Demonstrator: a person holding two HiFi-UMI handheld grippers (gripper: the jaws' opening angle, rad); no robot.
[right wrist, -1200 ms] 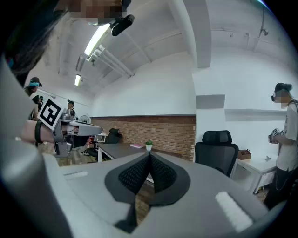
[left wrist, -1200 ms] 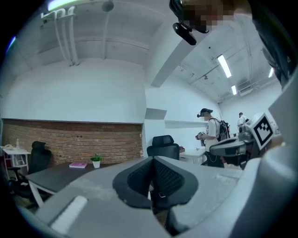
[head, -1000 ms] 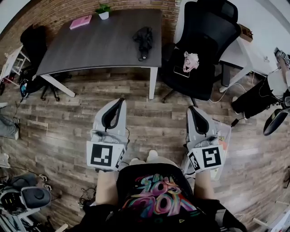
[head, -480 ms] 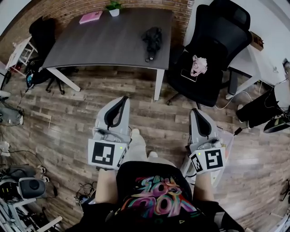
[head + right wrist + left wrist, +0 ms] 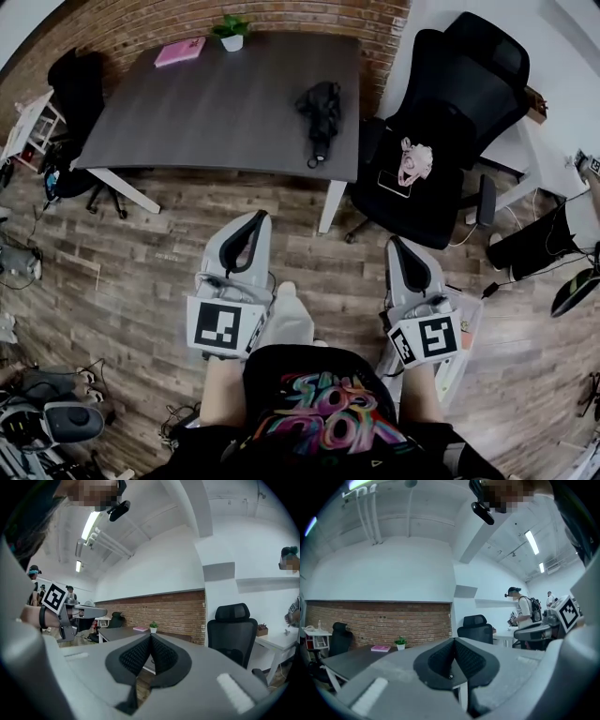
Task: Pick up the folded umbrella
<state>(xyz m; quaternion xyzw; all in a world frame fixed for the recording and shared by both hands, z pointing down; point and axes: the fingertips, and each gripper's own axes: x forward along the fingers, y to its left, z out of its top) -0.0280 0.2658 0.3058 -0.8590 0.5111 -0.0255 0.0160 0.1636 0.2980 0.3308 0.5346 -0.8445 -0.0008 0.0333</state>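
The black umbrella (image 5: 320, 106), folded and bunched, lies on the grey table (image 5: 206, 103) near its right edge. Left gripper (image 5: 256, 218) and right gripper (image 5: 395, 244): jaws pressed together, empty.

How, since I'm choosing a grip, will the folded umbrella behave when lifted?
The folded umbrella looks loosely bunched, so its fabric probably squashes under pressure. Its long shape suggests a stiff core. Lumpy, it likely won't roll.
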